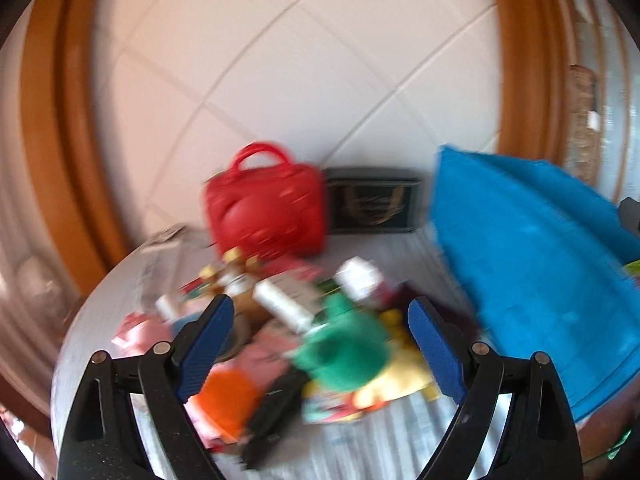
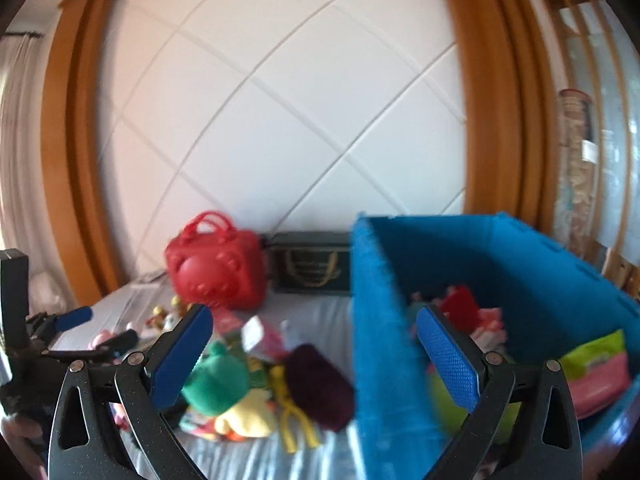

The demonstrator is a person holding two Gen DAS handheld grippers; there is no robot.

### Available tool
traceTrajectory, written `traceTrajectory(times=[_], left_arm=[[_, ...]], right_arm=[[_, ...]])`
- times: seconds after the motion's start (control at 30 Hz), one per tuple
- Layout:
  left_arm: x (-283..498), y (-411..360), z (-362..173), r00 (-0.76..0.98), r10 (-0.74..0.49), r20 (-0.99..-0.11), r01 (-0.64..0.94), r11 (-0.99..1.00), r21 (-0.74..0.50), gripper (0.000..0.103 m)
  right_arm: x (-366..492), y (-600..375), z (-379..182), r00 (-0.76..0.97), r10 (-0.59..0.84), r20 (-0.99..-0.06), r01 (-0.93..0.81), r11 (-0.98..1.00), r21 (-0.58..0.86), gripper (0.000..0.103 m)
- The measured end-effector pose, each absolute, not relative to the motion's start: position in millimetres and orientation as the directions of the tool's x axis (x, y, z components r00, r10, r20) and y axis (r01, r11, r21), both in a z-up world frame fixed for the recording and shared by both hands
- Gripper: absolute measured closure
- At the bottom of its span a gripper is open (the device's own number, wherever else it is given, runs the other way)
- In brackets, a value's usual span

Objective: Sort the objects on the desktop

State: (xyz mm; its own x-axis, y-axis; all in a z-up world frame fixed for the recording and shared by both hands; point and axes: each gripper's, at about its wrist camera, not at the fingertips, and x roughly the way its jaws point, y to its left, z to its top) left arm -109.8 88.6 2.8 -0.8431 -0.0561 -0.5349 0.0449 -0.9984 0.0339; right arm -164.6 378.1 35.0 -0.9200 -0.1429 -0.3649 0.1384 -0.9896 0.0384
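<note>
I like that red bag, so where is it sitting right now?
The red bag stands at the back of the table against the white wall, left of centre in both views. A dark box sits beside it on the right, with the toy pile in front.

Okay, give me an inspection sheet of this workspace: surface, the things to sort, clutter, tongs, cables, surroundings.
Surface: table under a pale striped cloth.
Job's things: blurred pile with a green plush, an orange item and a dark maroon pouch; blue bin at the right already holds items.
Clutter: red handbag and dark box at the back.
Tongs: left tongs open, empty; right tongs open, empty.
Cables: nothing seen.
Surroundings: white panelled wall with a wooden frame.
</note>
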Motion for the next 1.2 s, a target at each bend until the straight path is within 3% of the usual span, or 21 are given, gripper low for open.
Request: traceTrajectory(times=[0.33,0.6,0.9,1.0,1.13,1.2], left_arm=[[-99.6,-43.8,-55.4,-0.766,-0.147,-0.626,0.145,-0.988,0.055,0.013],[-104.7,-177.3,-178.4,-0.598,-0.214,-0.773,0.231,-0.969,0.09,0.013],[-146.4,-208.6,-253.4,-0.527,-0.162,-0.834,0.17,-0.982,0.083,0.022],[-158.2,-204.3,-267.2,-0.505,-0.133,-0.853,0.135,-0.988,0.074,0.033],[-159.2,-203.9,-273.4,-0.495,-0.075,-0.866,0.132,-0.991,0.011,0.068],[-153.5,-203.5,-271.0,-0.495,-0.09,-0.864,0.153,-0.988,0.015,0.072]], right_arm=[[-209.4,286.7,-42.8,-0.809,-0.188,-0.556,0.19,-0.98,0.055,0.0],[-243.2,259.5,-135.9,-0.665,-0.092,-0.741,0.101,-0.994,0.033,0.0],[-240.2,256.2,-202.2,-0.521,0.015,-0.853,-0.009,-1.0,-0.012,0.0],[-237.7,252.5,-210.8,-0.505,0.035,-0.863,-0.025,-0.999,-0.027,0.0],[-235.3,247.7,-212.1,-0.497,0.038,-0.867,-0.027,-0.999,-0.029,0.0],[-234.4,245.4,-211.8,-0.499,0.036,-0.866,-0.022,-0.999,-0.029,0.0]])
